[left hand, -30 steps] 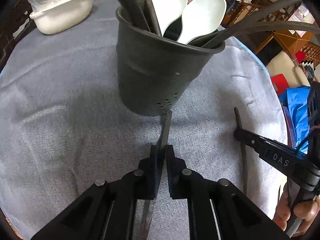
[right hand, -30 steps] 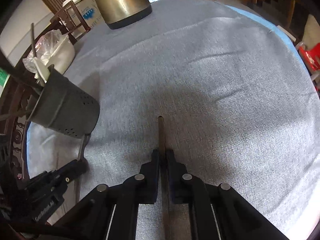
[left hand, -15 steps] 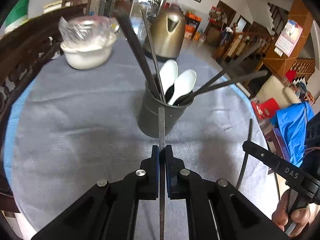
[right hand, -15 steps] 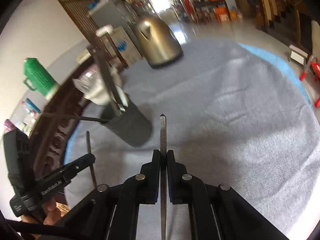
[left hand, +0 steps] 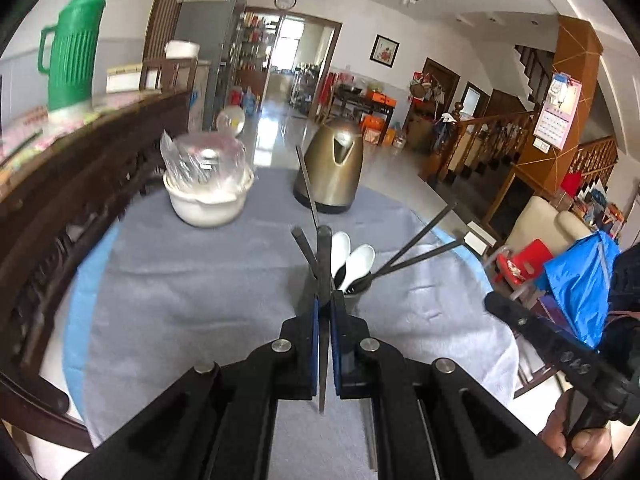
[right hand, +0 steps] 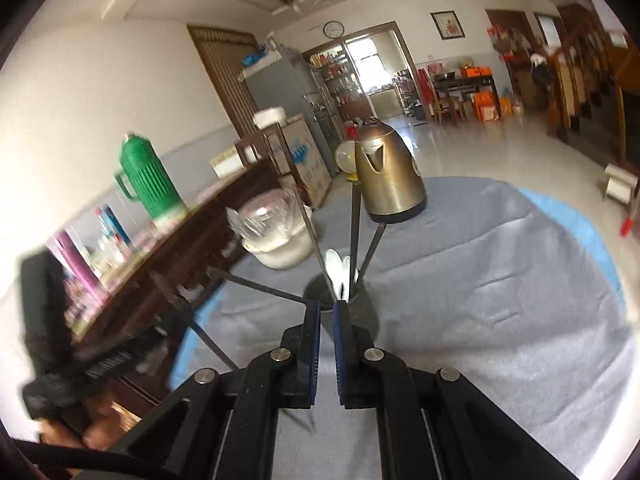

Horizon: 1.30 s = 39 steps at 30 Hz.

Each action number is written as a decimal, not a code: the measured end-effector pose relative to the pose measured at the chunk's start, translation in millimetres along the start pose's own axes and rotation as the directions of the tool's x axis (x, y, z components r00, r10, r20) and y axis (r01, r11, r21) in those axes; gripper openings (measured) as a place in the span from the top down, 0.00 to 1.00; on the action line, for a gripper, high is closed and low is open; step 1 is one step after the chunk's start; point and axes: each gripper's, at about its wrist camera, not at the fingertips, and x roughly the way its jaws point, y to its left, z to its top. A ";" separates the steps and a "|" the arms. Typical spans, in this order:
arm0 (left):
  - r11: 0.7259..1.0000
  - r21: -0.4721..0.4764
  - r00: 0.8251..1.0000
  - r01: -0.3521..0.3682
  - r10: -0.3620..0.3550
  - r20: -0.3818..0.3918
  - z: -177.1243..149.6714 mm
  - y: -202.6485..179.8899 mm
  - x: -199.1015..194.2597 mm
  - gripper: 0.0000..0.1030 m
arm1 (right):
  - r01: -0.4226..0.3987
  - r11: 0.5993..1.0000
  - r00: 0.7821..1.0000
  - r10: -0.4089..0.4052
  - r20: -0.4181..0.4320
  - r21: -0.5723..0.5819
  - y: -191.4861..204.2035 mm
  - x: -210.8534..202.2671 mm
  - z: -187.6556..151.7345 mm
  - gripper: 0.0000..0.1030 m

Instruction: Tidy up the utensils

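My left gripper was clenched on a flat dark stick that ran straight up between the pads. Its top reached in front of the dark cup, which sat just behind my fingertips and was mostly hidden by them. My right gripper had its pads a narrow gap apart, with only grey tablecloth showing through, so it gripped nothing. The cup stood just beyond its tips too.

Two white spoons stood in the cup, bowls up, with several dark sticks fanned out above the rim and leaning away to the sides. A thin one rose steeply from the cup's middle.

Farther back than the cup, near the cloth's far edge, stood a bronze kettle. Left of the cup and about as far off as the kettle sat a white bowl covered in clear plastic. Well beyond it, a green thermos stood on a dark wooden sideboard.
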 end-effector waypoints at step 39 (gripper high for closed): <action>0.999 0.037 1.000 -0.023 0.023 0.012 -31.8 24.8 -28.2 0.94 | 0.255 0.963 0.841 -0.177 -0.512 0.084 -42.4 199.2 -72.3 0.93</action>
